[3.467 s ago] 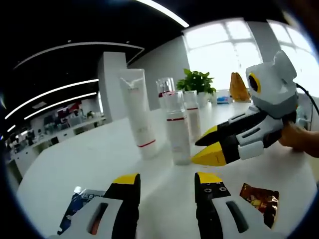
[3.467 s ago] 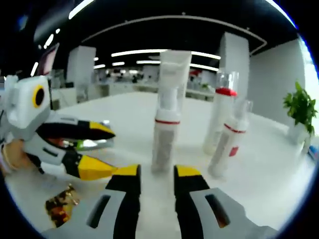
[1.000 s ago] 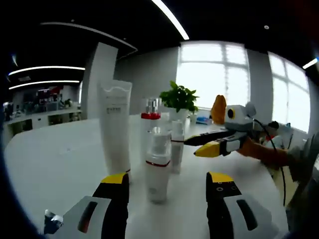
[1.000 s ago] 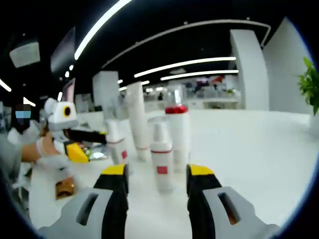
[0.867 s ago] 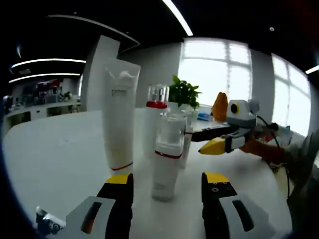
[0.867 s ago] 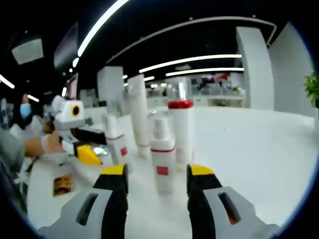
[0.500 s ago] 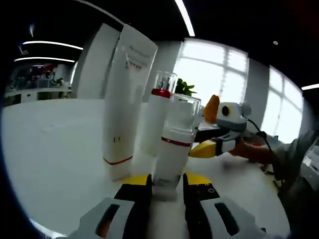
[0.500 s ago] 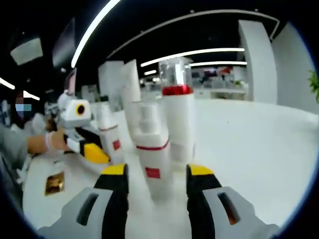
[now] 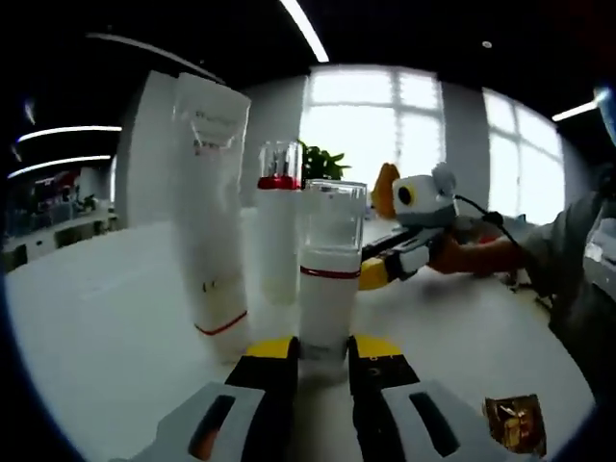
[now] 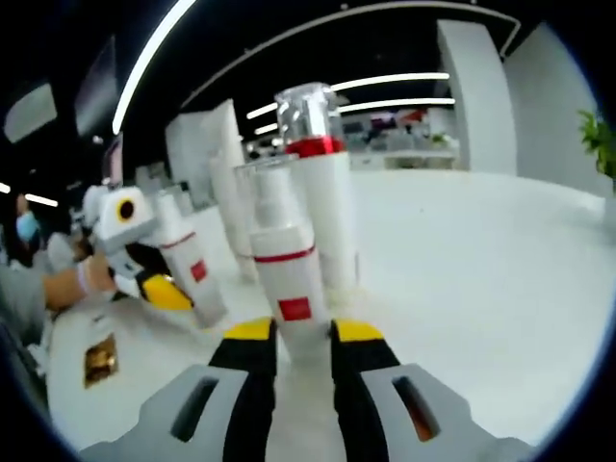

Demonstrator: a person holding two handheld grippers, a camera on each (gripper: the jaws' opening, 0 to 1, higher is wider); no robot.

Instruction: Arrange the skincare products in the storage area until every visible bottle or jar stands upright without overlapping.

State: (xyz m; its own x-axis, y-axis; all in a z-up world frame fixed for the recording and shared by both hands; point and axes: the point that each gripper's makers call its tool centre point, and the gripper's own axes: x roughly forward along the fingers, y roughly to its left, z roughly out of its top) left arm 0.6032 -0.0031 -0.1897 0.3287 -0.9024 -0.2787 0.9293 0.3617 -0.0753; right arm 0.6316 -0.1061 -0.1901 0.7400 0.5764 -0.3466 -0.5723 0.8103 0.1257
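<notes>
In the left gripper view, the left hand-held gripper (image 9: 320, 348) is clenched on the base of an upright clear-capped pump bottle (image 9: 328, 269) standing on the white bench (image 9: 96, 318). A tall white tube (image 9: 210, 221) and a red-collared bottle (image 9: 277, 226) stand just beyond it. In the right gripper view, the right hand-held gripper (image 10: 303, 337) grips the foot of a red-labelled pump bottle (image 10: 286, 269), upright, with a small foil sachet (image 10: 99, 358) lying well off to the side.

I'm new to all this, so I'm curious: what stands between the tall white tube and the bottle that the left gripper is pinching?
In the left gripper view, a red-collared bottle stands farther back, between the tall tube and the pinched bottle.
</notes>
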